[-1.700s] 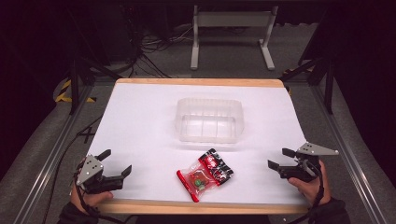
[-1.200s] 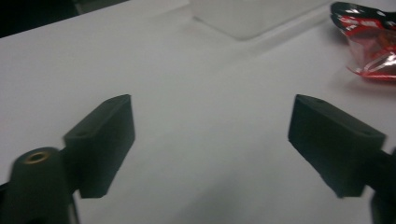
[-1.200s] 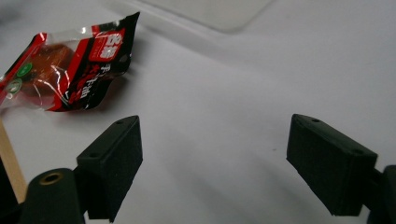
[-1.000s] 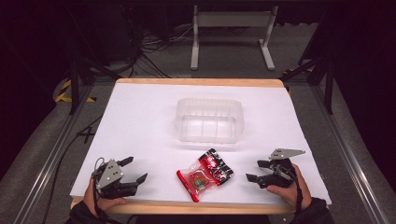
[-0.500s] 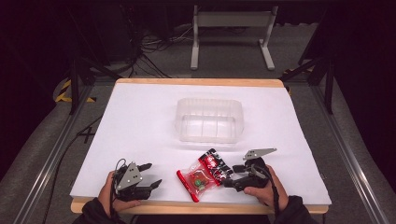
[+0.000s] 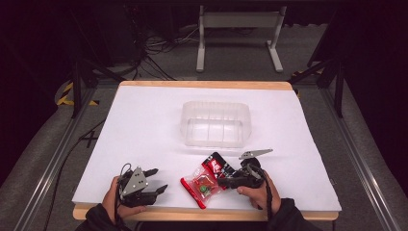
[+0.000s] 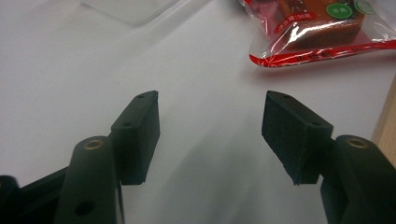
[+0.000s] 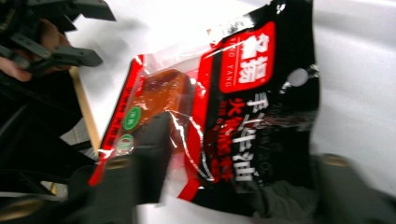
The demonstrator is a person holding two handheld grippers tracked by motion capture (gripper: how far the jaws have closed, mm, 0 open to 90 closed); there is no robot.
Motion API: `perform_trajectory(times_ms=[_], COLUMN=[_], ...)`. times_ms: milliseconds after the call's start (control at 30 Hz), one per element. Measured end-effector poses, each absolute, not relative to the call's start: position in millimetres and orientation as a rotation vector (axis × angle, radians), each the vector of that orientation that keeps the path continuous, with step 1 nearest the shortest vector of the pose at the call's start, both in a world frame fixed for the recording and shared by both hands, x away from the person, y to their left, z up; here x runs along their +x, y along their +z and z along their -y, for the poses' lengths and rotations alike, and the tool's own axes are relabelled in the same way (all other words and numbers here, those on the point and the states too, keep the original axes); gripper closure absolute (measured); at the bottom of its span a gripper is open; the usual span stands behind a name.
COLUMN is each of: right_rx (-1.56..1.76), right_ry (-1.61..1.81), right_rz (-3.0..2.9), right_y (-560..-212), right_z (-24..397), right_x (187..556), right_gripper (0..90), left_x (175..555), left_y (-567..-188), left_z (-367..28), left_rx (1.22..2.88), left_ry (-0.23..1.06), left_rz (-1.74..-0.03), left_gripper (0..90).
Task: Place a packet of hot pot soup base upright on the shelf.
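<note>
A red and black snack packet is seen lying flat on the white table top, close to the near edge and a bit in front of the clear plastic tub, which sits well apart from it toward the middle. Through the clear part of the packet, a reddish-brown chunk of food can be made out.

The right gripper is laid low against the packet's right end. In the right gripper view the packet is spread right between the two black jaws, one dark jaw over its clear half and the other at the black printed end. Those jaws have just been closing, with the packet between them. Whether the pads are actually pressing on it can't be told, since that bit is blurred.

The left gripper is parked on the table to the left of the packet, near it but not touching. Its jaws have just been closing too, with nothing between them. A visible gap is kept between the pads in the left gripper view, with only bare white table under them. The packet's red edge is caught at the upper right there, and a corner of the tub at the top.

Both hands are seen coming in from the near edge of the table.
</note>
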State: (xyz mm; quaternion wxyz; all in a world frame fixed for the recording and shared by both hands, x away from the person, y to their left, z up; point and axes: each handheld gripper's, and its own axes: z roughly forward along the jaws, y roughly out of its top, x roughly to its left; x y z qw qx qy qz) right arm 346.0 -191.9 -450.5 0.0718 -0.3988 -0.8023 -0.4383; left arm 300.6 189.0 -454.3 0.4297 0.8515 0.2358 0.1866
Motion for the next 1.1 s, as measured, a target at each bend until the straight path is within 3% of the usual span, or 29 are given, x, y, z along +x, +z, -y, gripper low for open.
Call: perform_trajectory(times_ms=[100, 167, 433, 1100], right_rx=[-1.178, -1.141, -1.06, -1.072], right_ry=[-1.342, -1.369, -1.541, -1.697], right_rz=[2.419, 2.429, 2.485, 2.69], right_y=[-450, -449, -422, -370], right_z=[192, 191, 198, 226], right_x=[347, 346, 335, 319], right_gripper=[83.7, 89.4, 90.0, 90.0], left_x=[301, 302, 303, 305], left_y=[-453, -452, -451, -448], left_z=[-192, -195, -215, -255], left_rx=[2.111, 2.1, 2.046, 1.92], left_ry=[0.485, 0.491, 0.53, 0.626], left_rz=[-0.61, -0.63, -0.71, -0.85], left_gripper=[34.5, 32.5, 24.8, 17.7])
